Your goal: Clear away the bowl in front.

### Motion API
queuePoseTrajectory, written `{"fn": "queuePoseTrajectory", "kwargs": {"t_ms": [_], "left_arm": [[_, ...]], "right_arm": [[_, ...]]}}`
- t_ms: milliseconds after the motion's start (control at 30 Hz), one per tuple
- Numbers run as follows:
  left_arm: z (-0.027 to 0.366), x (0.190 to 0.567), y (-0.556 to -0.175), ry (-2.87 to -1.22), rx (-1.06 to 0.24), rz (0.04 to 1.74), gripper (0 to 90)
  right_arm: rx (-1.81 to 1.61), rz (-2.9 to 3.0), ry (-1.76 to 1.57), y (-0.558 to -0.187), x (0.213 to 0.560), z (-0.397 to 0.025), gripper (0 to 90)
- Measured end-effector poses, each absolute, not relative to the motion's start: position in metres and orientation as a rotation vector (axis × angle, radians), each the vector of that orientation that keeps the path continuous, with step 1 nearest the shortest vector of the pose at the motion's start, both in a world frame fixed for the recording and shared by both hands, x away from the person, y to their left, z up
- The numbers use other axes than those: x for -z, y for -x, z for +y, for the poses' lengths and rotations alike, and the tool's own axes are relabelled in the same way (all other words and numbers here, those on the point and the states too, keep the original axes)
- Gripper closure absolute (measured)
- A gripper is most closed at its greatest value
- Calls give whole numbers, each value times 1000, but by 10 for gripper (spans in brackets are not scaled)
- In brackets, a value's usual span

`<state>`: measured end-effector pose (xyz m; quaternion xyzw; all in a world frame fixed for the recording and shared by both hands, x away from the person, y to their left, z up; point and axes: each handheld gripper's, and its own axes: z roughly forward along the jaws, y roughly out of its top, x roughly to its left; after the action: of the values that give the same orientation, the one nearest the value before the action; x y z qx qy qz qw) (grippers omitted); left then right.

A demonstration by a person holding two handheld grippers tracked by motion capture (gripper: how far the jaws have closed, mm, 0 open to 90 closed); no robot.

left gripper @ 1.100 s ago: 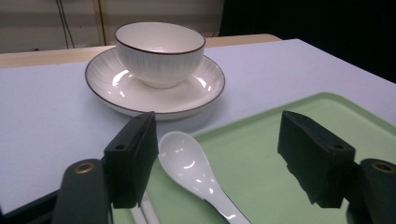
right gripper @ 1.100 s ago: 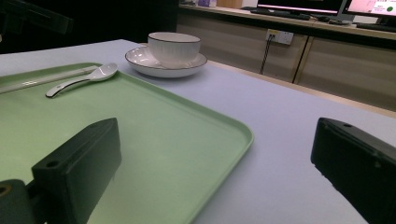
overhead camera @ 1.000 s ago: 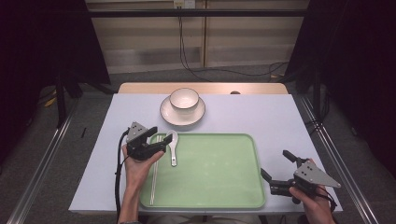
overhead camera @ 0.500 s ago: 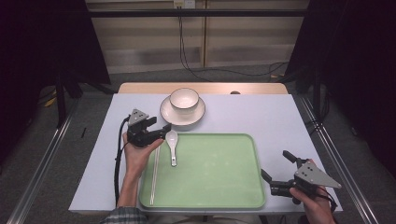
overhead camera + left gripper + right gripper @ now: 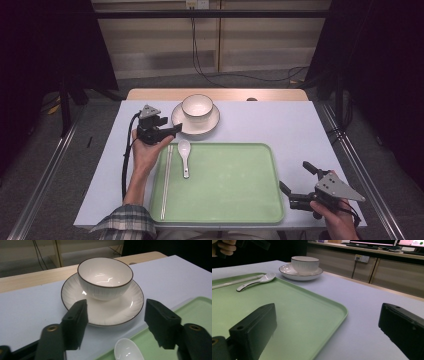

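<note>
A white bowl (image 5: 197, 106) with a dark rim stands on a white plate (image 5: 212, 121) at the back of the table. In front of them lies a green tray (image 5: 230, 185) holding a white spoon (image 5: 185, 152) and white chopsticks (image 5: 166, 182) along its left side. My left gripper (image 5: 172, 126) hovers open just left of the plate; in the left gripper view its jaws frame the plate (image 5: 110, 312) and bowl (image 5: 105, 277), with the spoon (image 5: 127, 351) below. My right gripper (image 5: 295, 176) is open and empty at the tray's front right corner.
The light grey table (image 5: 280, 125) has bare surface right of the plate and around the tray. In the right gripper view the tray's corner (image 5: 337, 312) lies between the jaws. Cables run across the floor behind the table.
My left gripper has moved away from the spoon, forward and slightly right, up to the plate's left edge. The right gripper has stayed put.
</note>
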<state>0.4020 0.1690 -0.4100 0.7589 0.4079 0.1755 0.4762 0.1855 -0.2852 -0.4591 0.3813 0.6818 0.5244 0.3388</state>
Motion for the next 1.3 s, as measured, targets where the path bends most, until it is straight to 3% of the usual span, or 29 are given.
{"fn": "queuePoseTrajectory", "kwargs": {"t_ms": [133,500,733,900,1000,1300], "left_arm": [[166,404,-412,-1890,-420,1000,456],[163,398,-444,-1963,-403,1062,500],[159,396,-463,-1966,-366,1133,450],[150,400,-475,-2066,-403,1138,445],[148,401,-482,-2029,-362,1153,428],[138,403,-503,-2060,-337,1203,459]], "right_arm": [[-1368,1782,-990,-184,459,-286,13],[-1371,1777,-993,-184,460,-287,13],[-1372,1777,-989,-183,459,-288,14],[-1375,1781,-989,-184,459,-287,13],[-1376,1785,-987,-184,459,-287,13],[-1369,1780,-992,-184,460,-288,13]]}}
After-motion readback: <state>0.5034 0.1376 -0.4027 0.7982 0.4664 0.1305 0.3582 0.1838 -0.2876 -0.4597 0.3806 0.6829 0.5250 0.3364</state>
